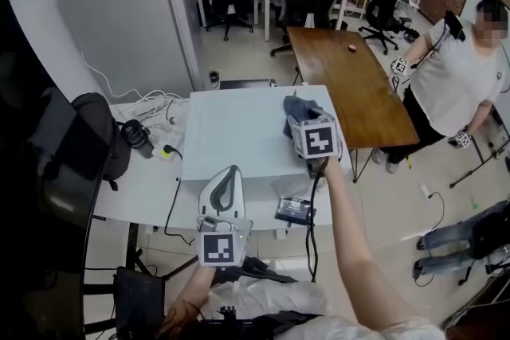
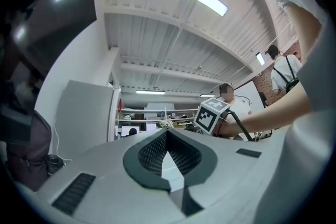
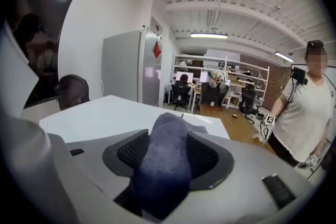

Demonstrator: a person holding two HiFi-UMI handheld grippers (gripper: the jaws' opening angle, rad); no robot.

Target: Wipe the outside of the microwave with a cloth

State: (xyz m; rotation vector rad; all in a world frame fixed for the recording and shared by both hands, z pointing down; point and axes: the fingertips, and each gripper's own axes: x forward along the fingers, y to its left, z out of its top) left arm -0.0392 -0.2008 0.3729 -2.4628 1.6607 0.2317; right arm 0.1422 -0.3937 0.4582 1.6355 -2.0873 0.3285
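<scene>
The white microwave [image 1: 239, 131] stands on a table, and I look down on its flat top. A dark blue-grey cloth [image 1: 296, 109] lies bunched on the top's far right corner. My right gripper [image 1: 304, 123] reaches onto that corner with its jaws spread wide; in the right gripper view the cloth [image 3: 167, 160] bulges up between them, over the white top [image 3: 105, 113]. My left gripper [image 1: 225, 177] hovers at the microwave's front edge, pointing toward it. Its jaws [image 2: 167, 157] are nearly together with nothing between them. The right gripper's marker cube [image 2: 212, 114] shows ahead of it.
A black bag [image 1: 92, 135] and tangled cables [image 1: 151, 103] lie left of the microwave. A small dark device [image 1: 293, 209] sits at the table's front. A long wooden table [image 1: 351, 80] extends behind right, with a person [image 1: 458, 68] standing beside it. A grey partition [image 1: 127, 12] stands at back left.
</scene>
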